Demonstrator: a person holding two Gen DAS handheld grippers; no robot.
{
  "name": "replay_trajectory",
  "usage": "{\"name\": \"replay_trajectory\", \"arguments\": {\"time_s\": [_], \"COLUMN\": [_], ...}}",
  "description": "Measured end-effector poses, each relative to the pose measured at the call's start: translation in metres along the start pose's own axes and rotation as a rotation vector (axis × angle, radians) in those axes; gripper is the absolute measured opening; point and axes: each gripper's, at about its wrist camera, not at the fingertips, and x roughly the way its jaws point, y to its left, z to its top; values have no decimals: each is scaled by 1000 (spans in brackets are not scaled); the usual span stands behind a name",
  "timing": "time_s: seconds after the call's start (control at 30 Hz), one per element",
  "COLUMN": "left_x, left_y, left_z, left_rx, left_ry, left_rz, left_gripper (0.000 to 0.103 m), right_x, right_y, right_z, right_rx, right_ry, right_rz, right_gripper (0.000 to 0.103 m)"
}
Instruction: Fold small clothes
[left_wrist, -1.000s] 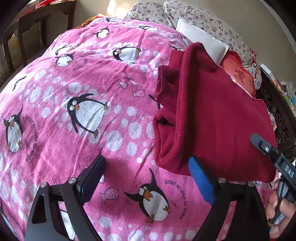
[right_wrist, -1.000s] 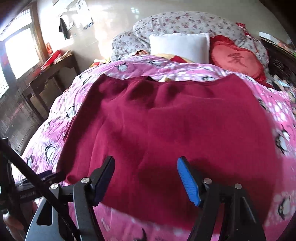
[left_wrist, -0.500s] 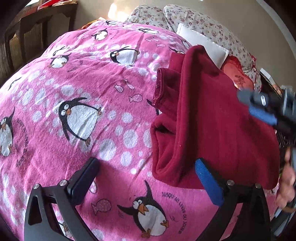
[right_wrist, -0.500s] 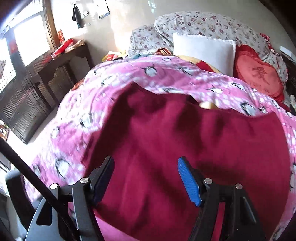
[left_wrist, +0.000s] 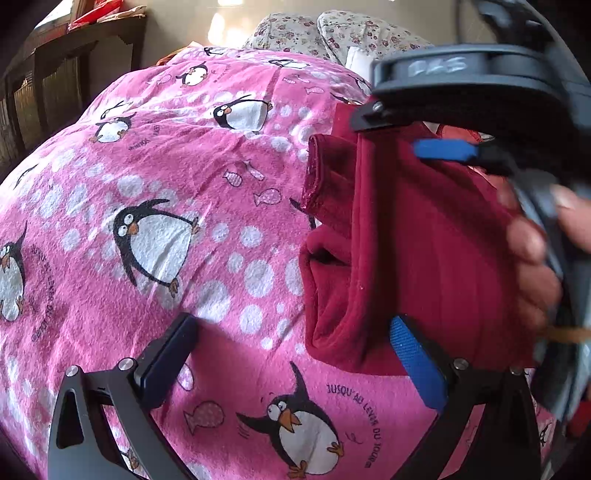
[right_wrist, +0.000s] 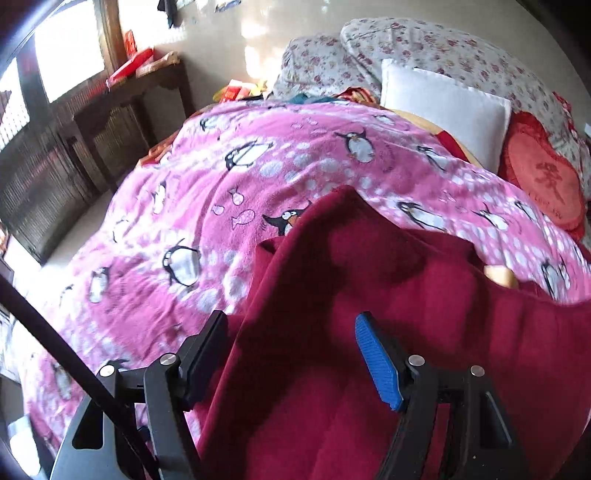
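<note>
A dark red fleece garment (left_wrist: 424, 258) lies partly folded on the pink penguin blanket (left_wrist: 166, 166), its folded edge and sleeve opening facing left. My left gripper (left_wrist: 291, 354) is open and empty, low over the blanket at the garment's near left corner. The right gripper shows in the left wrist view (left_wrist: 461, 122) above the garment's far part, held by a hand. In the right wrist view my right gripper (right_wrist: 295, 354) is open over the garment (right_wrist: 388, 332), near its left edge.
A white pillow (right_wrist: 447, 107), a red heart cushion (right_wrist: 543, 184) and floral pillows (right_wrist: 406, 48) lie at the head of the bed. A dark wooden desk (right_wrist: 129, 99) stands along the left by the window.
The right gripper has swung left and forward over the garment, coming close in front of the left camera. The left gripper has hardly moved. Both stay open.
</note>
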Motion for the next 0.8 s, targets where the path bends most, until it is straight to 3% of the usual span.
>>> {"name": "replay_trajectory", "arguments": {"time_s": [0.03, 0.07, 0.17, 0.63, 0.7, 0.73, 0.77, 0.8], "left_x": [0, 0, -2, -1, 0, 1, 1, 1], "left_y": [0, -1, 3, 5, 3, 4, 4, 5], "left_z": [0, 0, 1, 3, 2, 2, 2, 3], "left_rx": [0, 0, -24, -34, -30, -34, -41, -49], "left_ry": [-1, -1, -8, -16, -16, -16, -15, -16], "left_rz": [-4, -7, -30, -32, -28, -30, -34, -38], "left_gripper": [103, 103, 103, 103, 103, 103, 103, 103], "right_x": [4, 8, 4, 14, 13, 9, 3, -4], "right_y": [0, 0, 1, 23, 17, 14, 11, 9], "right_z": [1, 3, 7, 10, 8, 7, 8, 9], "right_rx": [-14, -15, -5, -78, -70, -57, -43, -32], "right_ry": [5, 20, -4, 2, -1, -8, -17, -34], "right_rz": [-9, -7, 33, 40, 42, 63, 76, 61], "right_gripper": [30, 8, 8, 9, 15, 31, 53, 62]}}
